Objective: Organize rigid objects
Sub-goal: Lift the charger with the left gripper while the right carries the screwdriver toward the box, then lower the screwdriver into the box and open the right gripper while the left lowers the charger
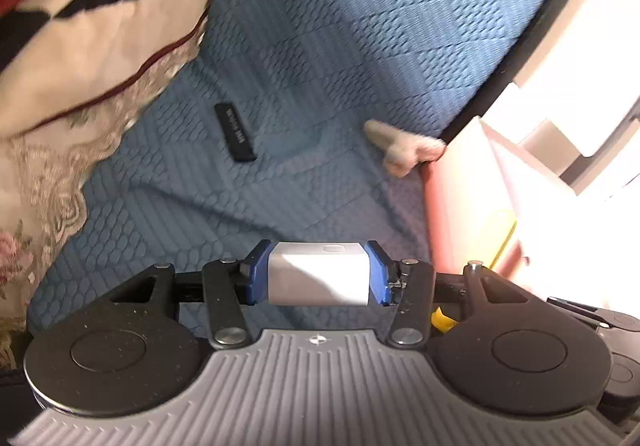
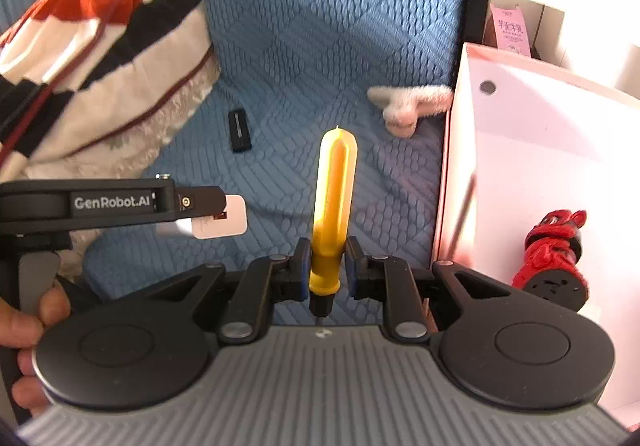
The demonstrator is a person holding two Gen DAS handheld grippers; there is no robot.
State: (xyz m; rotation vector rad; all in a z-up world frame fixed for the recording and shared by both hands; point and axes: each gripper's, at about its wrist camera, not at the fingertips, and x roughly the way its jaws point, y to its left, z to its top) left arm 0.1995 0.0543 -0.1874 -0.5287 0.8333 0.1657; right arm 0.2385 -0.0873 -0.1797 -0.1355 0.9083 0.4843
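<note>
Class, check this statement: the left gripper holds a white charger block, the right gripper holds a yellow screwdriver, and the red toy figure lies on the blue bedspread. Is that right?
Not quite. The red toy figure lies inside the pink box, not on the blue bedspread, as the right wrist view shows. The rest stands: the left gripper holds the white charger block, and the right gripper holds the yellow screwdriver.

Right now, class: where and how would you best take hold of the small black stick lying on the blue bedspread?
Grip the small black stick across its narrow width at mid-length, coming straight down from above. It lies flat on the blue bedspread, long and slim, with clear cloth along both long edges, so jaws set crosswise to its length should probably straddle it.
</note>
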